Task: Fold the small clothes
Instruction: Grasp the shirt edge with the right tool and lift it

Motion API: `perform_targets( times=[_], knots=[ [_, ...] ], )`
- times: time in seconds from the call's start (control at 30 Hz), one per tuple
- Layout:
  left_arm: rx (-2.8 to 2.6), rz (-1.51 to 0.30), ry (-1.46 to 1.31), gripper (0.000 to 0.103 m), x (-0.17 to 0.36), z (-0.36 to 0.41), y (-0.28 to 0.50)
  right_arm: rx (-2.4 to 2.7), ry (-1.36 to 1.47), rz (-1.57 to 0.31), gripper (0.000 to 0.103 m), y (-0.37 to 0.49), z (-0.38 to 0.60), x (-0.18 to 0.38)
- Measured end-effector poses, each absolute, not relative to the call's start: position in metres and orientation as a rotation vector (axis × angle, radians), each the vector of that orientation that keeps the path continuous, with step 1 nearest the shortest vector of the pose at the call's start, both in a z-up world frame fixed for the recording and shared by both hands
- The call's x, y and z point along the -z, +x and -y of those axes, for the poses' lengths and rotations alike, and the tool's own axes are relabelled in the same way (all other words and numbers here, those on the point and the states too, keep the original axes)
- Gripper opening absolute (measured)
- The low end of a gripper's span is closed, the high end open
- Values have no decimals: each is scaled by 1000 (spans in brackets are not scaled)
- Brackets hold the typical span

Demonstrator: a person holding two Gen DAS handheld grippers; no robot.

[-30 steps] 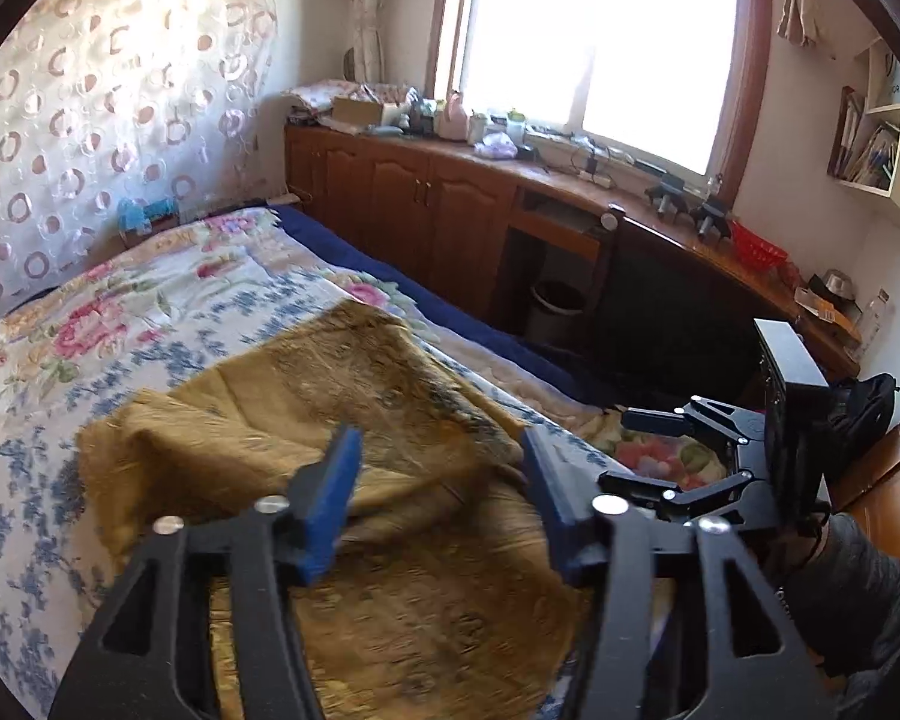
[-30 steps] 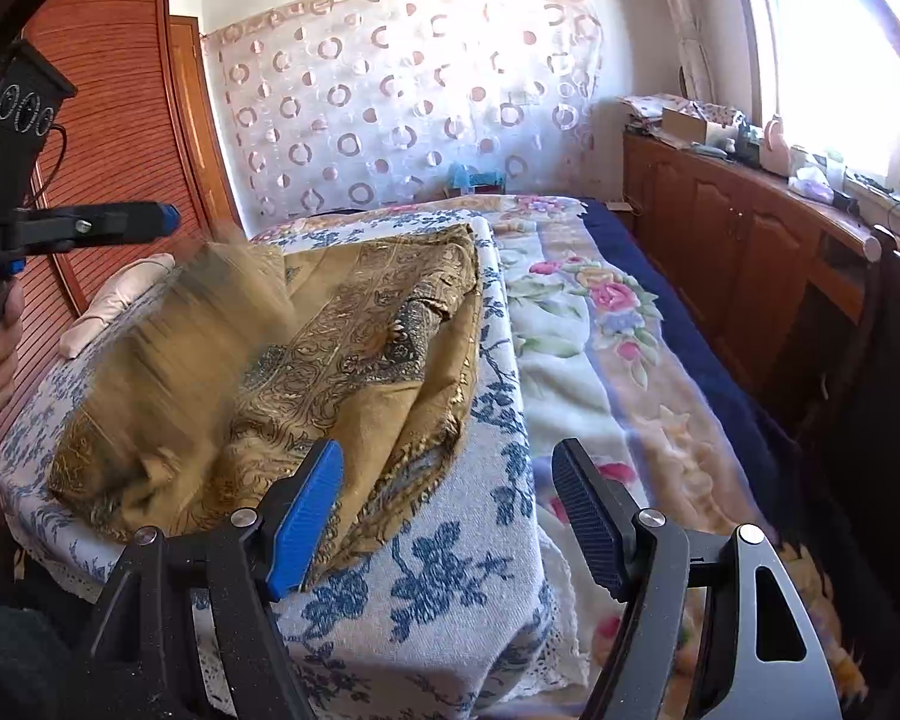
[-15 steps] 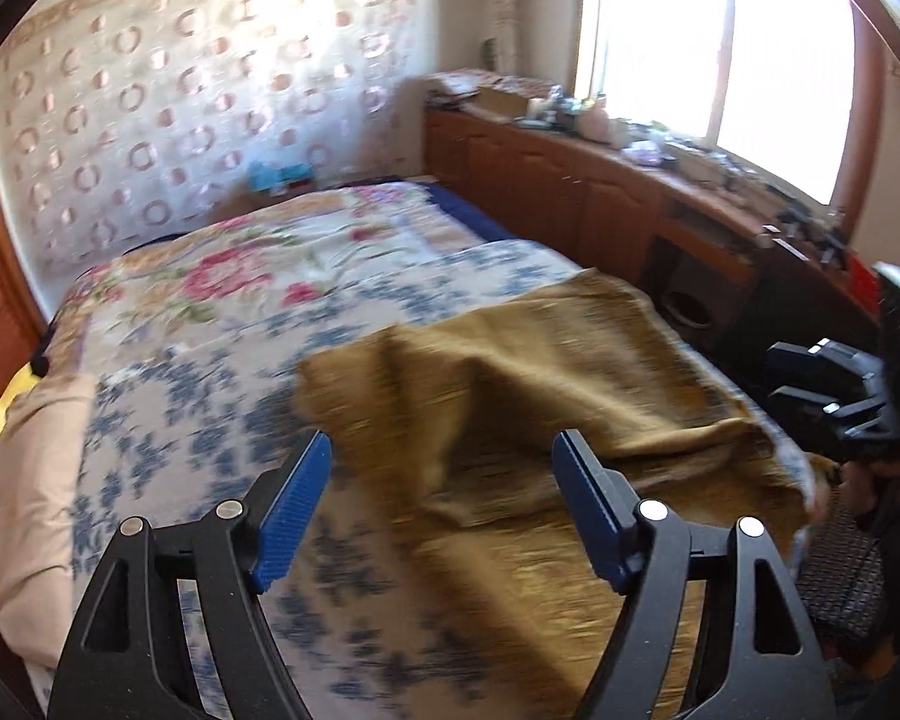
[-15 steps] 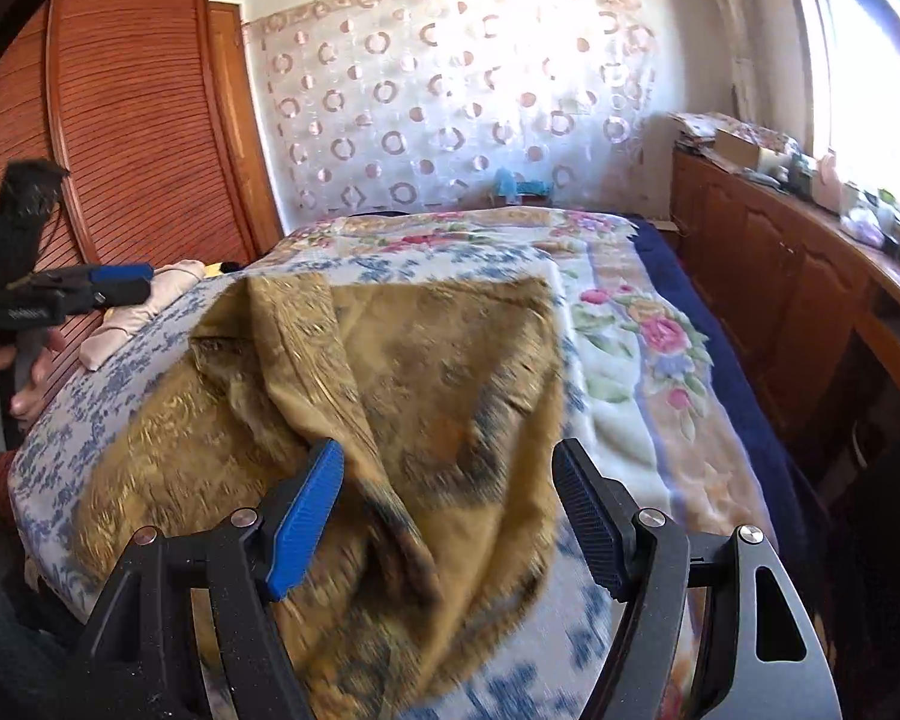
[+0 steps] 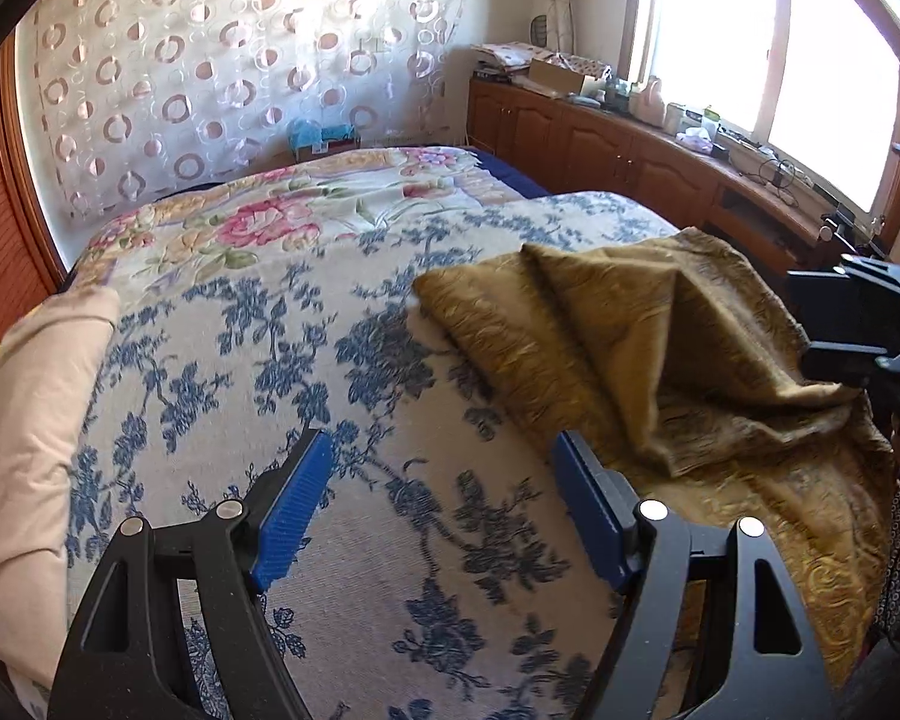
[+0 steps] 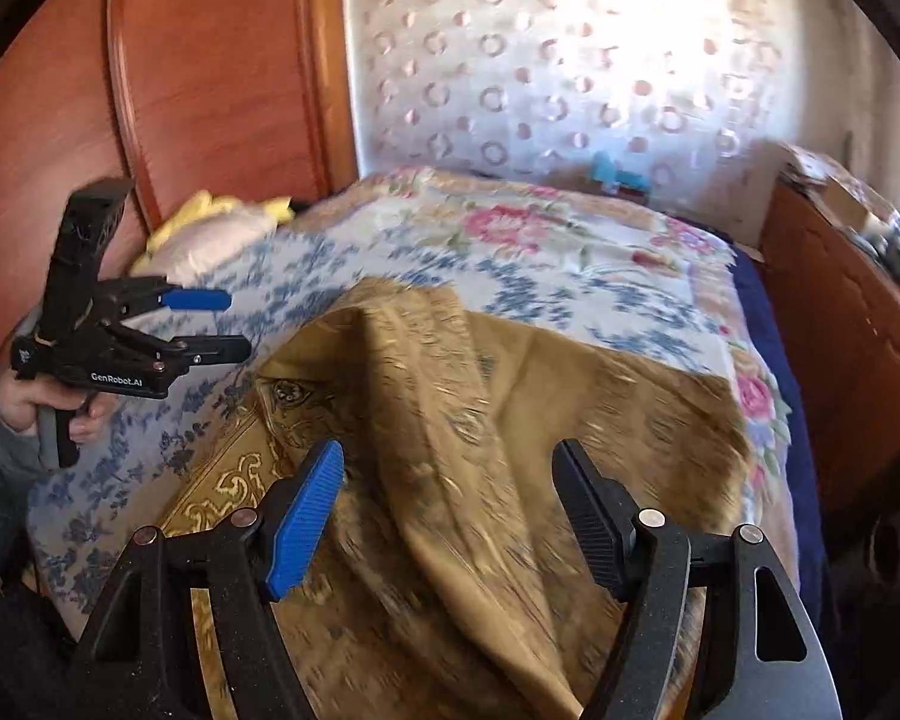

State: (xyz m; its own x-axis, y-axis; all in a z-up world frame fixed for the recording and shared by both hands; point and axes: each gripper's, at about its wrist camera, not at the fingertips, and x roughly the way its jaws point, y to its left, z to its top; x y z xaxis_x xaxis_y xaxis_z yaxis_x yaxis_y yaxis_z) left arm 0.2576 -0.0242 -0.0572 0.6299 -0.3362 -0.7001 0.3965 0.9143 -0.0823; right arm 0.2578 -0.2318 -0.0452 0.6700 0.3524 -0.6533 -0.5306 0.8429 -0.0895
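Golden-brown cloth [image 6: 510,420]: lies rumpled at the near edge of the bed [image 5: 306,324].
Left hand-held gripper [image 5: 444,504]: jaws just widened, apart, empty, over bare bedspread. Right hand-held gripper [image 6: 450,510]: jaws apart above cloth, gripping nothing.

the left gripper [image 5: 444,504] was held angled downward, its jaws just opened wider, nothing between them; the right gripper [image 6: 450,510] was likewise held open and empty.
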Motion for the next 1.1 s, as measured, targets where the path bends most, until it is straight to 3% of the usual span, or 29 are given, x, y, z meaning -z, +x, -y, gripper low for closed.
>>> perform_targets(
  times=[0.17,0.27,0.4,0.47,0.53,0.6,1.0,1.1],
  knots=[
    [438,-812,83,77,69,26,258,-484,-422,-745,74,283,194,59],
    [459,-802,83,77,66,28,254,-476,-461,-767,69,288,182,65],
    [447,-827,112,77,71,33,255,-450,-468,-720,68,285,176,57],
    [444,-848,135,77,74,36,257,-467,-441,-688,58,280,175,49],
    [438,-858,163,78,75,42,256,-500,-423,-681,39,275,175,46],
    [436,-862,185,82,76,45,255,-527,-428,-691,31,270,173,49],
    [446,-868,209,89,79,47,257,-488,-509,-797,29,304,170,86],
    [446,-868,208,90,79,47,257,-510,-518,-792,8,302,168,85]
  ],
)
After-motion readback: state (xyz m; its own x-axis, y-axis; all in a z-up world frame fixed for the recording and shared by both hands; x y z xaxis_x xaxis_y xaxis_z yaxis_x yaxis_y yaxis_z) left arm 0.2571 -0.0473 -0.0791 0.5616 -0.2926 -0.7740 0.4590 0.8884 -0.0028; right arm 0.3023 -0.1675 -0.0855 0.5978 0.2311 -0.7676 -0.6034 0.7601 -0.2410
